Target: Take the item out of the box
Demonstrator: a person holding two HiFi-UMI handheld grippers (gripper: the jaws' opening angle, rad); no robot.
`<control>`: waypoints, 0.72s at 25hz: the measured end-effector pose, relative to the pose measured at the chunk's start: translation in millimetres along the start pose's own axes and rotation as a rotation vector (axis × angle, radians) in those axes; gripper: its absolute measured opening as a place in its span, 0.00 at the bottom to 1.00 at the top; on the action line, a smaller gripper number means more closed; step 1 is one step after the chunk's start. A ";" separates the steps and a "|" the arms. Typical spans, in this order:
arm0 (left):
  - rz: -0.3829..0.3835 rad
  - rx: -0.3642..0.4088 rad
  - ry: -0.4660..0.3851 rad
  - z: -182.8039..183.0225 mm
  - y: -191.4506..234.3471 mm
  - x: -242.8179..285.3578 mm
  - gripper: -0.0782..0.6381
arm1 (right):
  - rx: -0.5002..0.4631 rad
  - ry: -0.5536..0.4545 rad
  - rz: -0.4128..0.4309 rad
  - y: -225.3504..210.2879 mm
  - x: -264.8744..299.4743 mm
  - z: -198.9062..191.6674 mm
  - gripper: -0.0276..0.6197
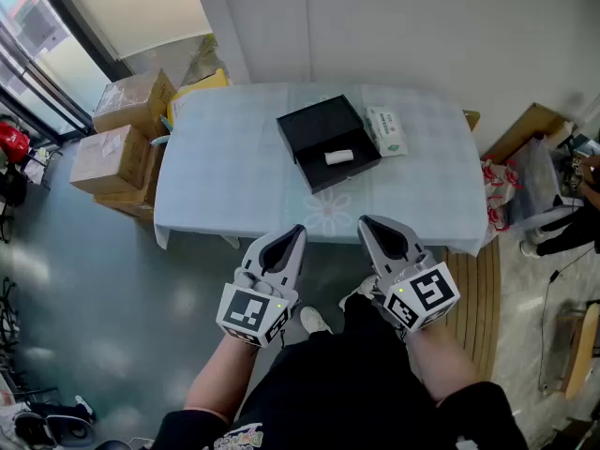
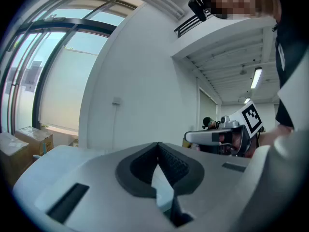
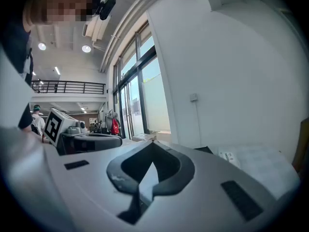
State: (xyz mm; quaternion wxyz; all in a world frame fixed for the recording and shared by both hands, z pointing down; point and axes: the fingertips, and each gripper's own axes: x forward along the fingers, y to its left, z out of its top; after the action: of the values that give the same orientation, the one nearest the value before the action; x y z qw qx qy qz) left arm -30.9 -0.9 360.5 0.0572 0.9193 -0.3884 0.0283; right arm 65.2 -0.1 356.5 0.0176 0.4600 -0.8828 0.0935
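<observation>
My left gripper (image 1: 296,234) and right gripper (image 1: 369,223): jaws fully closed, empty. White item (image 1: 338,157), too small to identify, lies in the black box (image 1: 314,125) at 12 o'clock on the tabletop (image 1: 225,172).

A tabletop (image 1: 225,176) under a pale blue cloth stands against a white wall. A white packet (image 1: 385,130) with green print lies toward its right end. Stacked cardboard boxes (image 1: 112,157) sit on the floor off its left end, with a yellow bag (image 1: 202,83) at its far left corner. A red-and-white bag (image 1: 497,187) sits off its right end.
</observation>
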 end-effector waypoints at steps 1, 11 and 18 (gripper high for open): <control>0.000 0.000 -0.001 0.2 0.2 0.1 0.12 | -0.001 0.000 0.000 -0.2 0.1 -0.1 0.06; -0.005 -0.007 -0.005 -0.4 -2.2 -1.6 0.12 | 0.008 -0.029 0.024 4.0 -1.1 3.9 0.06; -0.016 -0.005 -0.020 2.7 -7.2 -6.7 0.12 | -0.015 -0.040 0.027 8.9 -3.9 6.2 0.06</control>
State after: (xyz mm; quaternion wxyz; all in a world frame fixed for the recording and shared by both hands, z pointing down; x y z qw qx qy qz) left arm -30.4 8.5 356.6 0.0557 0.9225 -0.3814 0.0176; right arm 60.5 7.0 348.7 0.0021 0.4497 -0.8898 0.0780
